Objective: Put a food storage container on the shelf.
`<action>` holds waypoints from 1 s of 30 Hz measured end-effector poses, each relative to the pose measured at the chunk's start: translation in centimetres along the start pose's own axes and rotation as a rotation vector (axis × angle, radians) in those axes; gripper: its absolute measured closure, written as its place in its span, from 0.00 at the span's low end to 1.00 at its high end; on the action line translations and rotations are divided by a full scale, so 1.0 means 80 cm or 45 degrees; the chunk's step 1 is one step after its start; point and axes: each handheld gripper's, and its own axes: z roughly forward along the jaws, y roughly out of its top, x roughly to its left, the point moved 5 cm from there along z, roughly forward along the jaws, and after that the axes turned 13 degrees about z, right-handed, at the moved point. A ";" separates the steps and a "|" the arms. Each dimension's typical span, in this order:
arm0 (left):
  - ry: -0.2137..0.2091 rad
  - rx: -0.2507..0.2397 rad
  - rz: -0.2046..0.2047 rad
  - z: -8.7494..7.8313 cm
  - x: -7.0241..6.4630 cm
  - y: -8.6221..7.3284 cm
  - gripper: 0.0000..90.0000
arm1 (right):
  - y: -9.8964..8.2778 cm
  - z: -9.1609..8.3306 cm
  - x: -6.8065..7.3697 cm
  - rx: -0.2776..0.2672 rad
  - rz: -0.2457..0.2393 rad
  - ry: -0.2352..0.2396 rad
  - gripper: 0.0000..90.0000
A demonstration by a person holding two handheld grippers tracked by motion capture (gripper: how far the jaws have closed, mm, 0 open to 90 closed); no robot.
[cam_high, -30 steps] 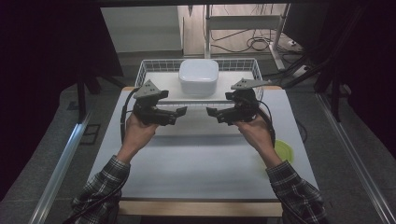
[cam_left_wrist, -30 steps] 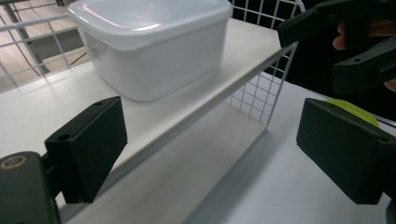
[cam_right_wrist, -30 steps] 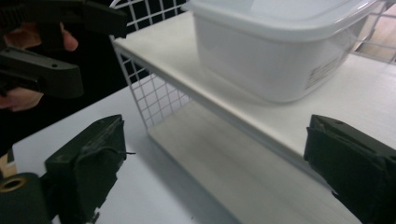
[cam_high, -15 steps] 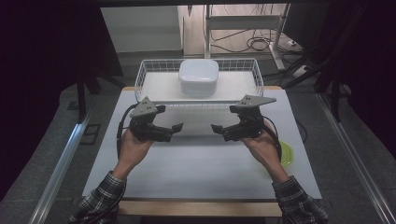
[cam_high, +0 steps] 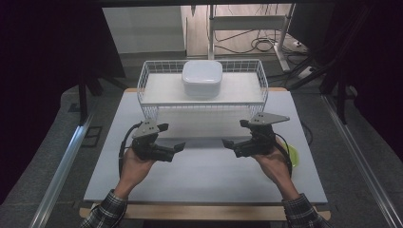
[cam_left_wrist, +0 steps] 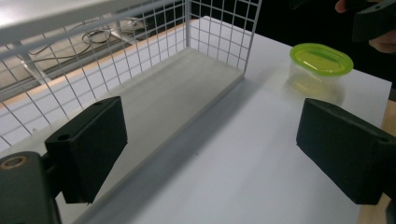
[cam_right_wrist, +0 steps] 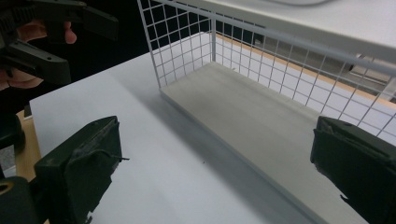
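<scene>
i hold the left gripper [cam_high: 177,146] and the right gripper [cam_high: 229,142] in front of the wire rack [cam_high: 202,102], each spread wide and carrying nothing. the white box [cam_high: 202,78] sits on the rack's top shelf, near its middle; i judge its placing done. the small tub with the green lid [cam_left_wrist: 321,63] stands on the tabletop [cam_high: 204,178] beside the rack's right end, close behind my right hand [cam_high: 274,161], untouched. the rack's lower shelf [cam_right_wrist: 252,121] is bare, so i judge the tub is what remains. the tabletop is white and plain. behind the rack lie a grey floor, cables [cam_high: 266,45] and a metal stand [cam_high: 247,23]; the room's sides are dark.
</scene>
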 end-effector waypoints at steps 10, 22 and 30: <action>-0.005 0.038 -0.022 0.002 -0.014 -0.031 0.10 | -0.029 -0.007 -0.003 0.031 0.027 -0.032 0.03; 0.014 0.064 -0.019 0.010 -0.035 -0.074 0.09 | -0.073 -0.011 -0.007 0.063 0.070 -0.073 0.03; 0.016 0.099 -0.016 0.010 -0.048 -0.095 0.08 | -0.104 -0.007 -0.003 0.116 0.041 -0.103 0.04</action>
